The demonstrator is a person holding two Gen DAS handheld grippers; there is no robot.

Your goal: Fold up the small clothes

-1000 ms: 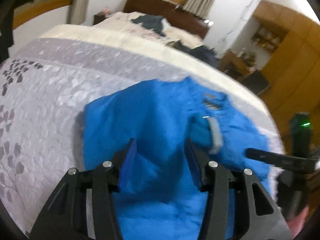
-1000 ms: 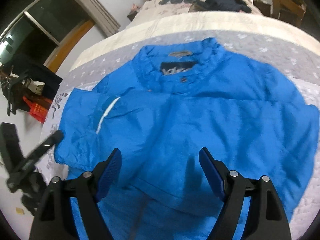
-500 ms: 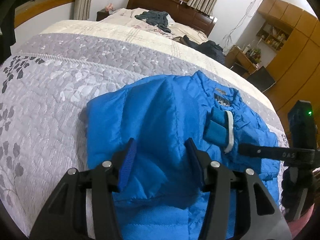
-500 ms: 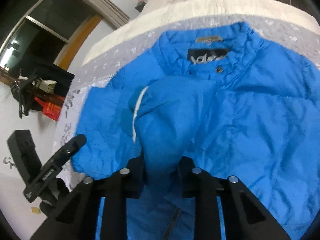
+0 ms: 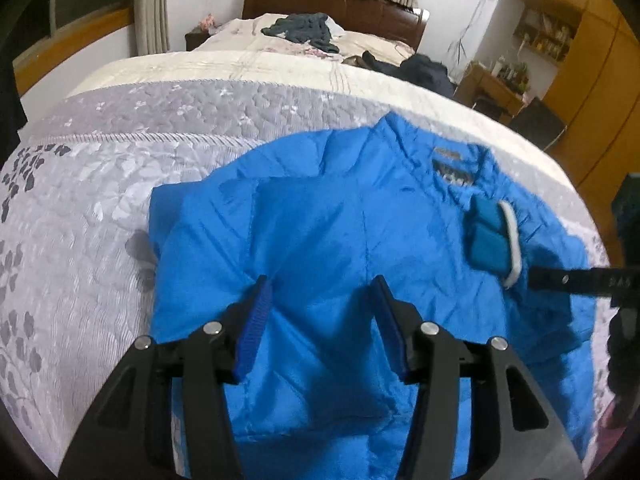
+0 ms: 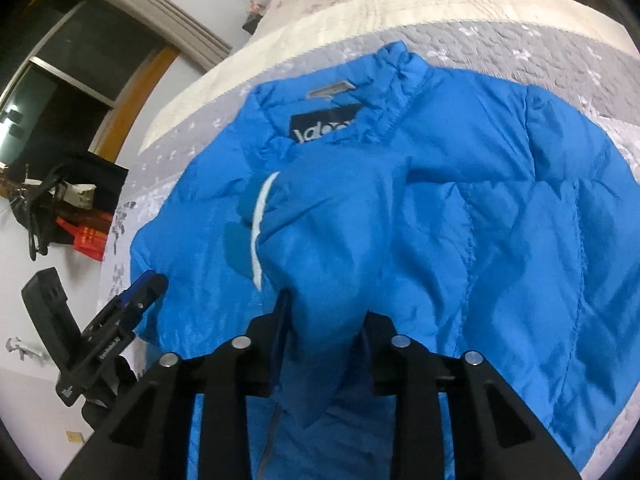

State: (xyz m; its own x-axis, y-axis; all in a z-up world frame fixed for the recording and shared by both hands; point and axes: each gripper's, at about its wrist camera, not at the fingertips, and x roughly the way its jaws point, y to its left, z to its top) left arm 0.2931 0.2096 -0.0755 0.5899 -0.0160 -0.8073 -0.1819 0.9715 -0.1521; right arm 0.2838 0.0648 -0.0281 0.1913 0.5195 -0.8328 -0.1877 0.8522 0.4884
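Note:
A small blue puffer jacket (image 5: pixel 340 240) lies face up on the bed, collar toward the far side. My left gripper (image 5: pixel 320 292) hovers open over its lower left part with nothing between the fingers. In the right wrist view, the jacket (image 6: pixel 500 220) fills the frame and my right gripper (image 6: pixel 324 312) is shut on the sleeve (image 6: pixel 332 232). The sleeve is drawn across the chest, its white-trimmed cuff (image 6: pixel 258 216) below the collar label (image 6: pixel 320 126). The left wrist view shows the same cuff (image 5: pixel 492 240) and one right gripper finger (image 5: pixel 560 278) at the right edge.
The jacket rests on a grey floral quilt (image 5: pixel 100 200) with a cream blanket (image 5: pixel 240 68) beyond it. Dark clothes (image 5: pixel 304 30) lie near the wooden headboard (image 5: pixel 340 0). Wooden cabinets (image 5: pixel 592 40) stand at the right. Bags (image 6: pixel 80 220) hang by the wall to the left of the bed.
My right gripper went from open to shut on the sleeve and carried it across the jacket toward the collar. The left gripper stayed open over the jacket.

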